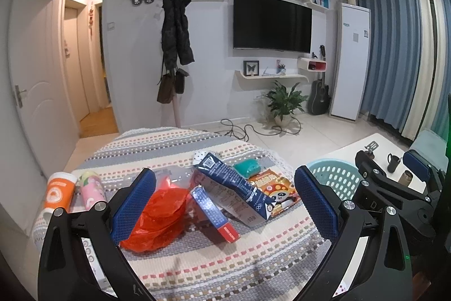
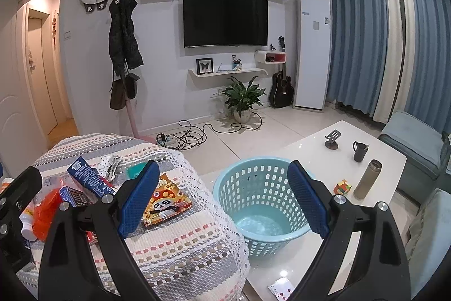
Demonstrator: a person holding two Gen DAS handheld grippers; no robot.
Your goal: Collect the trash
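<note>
Both grippers, left gripper [image 1: 225,205] & right gripper [image 2: 224,196], spread wide, nothing held. Basket [image 2: 225,188] empty; panda packet [image 2: 166,200] just beside it—best grabbed by an edge.

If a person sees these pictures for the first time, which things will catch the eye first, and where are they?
The eye goes first to the litter on the striped woven cloth: a crumpled red plastic bag, a dark blue carton lying across it, and a panda snack packet near the cloth's edge. Next comes the light blue basket on the white table, beside the cloth. Both open grippers, left and right, frame the views.
</note>
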